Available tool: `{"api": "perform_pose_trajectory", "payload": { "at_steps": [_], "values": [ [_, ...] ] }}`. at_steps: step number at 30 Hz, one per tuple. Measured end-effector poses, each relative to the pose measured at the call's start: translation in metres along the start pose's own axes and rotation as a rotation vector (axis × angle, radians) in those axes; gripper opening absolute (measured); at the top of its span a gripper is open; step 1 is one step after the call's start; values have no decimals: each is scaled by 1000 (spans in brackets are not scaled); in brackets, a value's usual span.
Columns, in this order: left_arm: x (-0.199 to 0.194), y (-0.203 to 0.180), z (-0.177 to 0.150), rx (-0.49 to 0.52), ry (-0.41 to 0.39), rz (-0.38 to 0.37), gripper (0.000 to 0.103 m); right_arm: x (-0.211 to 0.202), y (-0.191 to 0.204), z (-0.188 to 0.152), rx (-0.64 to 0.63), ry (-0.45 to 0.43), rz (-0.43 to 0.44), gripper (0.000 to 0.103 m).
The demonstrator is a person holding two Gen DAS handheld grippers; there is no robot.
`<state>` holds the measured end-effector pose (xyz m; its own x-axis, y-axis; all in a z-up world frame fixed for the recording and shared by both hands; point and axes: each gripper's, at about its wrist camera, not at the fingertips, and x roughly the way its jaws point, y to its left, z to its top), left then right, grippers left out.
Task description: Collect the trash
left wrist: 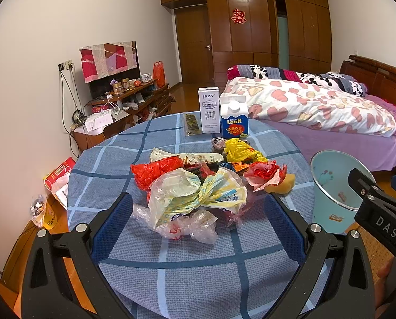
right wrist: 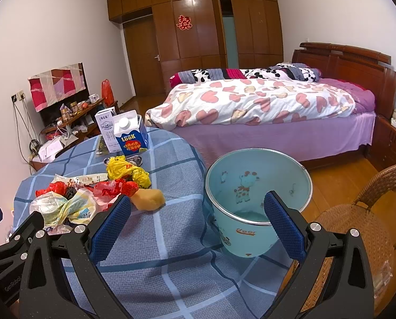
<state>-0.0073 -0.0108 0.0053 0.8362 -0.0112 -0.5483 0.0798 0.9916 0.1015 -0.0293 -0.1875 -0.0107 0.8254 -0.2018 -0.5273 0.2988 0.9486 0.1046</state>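
A heap of crumpled plastic bags and wrappers (left wrist: pixel 198 186) lies on the round table with a blue checked cloth (left wrist: pixel 171 263). My left gripper (left wrist: pixel 198 210) is open and empty, its jaws either side of the heap's near edge. A light blue bin (right wrist: pixel 259 202) with a giraffe picture stands off the table's right side; it also shows in the left wrist view (left wrist: pixel 333 186). My right gripper (right wrist: pixel 198 212) is open and empty, above the table edge beside the bin. The heap shows in the right wrist view (right wrist: pixel 91 194), with a yellow sponge-like lump (right wrist: pixel 150 199).
Two milk cartons (left wrist: pixel 222 114) and a flat dark packet (left wrist: pixel 191 124) stand at the table's far edge. A bed (right wrist: pixel 264 111) is beyond, a wicker chair (right wrist: pixel 357 226) at the right, a cluttered TV stand (left wrist: pixel 123 101) at the left.
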Motion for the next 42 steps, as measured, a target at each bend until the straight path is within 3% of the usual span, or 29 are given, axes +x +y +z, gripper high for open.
{"api": "perform_pose_trajectory", "payload": {
  "at_steps": [42],
  "values": [
    [3, 9, 4, -19, -11, 0, 97, 1, 1, 0, -4, 3, -3, 98]
  ]
}}
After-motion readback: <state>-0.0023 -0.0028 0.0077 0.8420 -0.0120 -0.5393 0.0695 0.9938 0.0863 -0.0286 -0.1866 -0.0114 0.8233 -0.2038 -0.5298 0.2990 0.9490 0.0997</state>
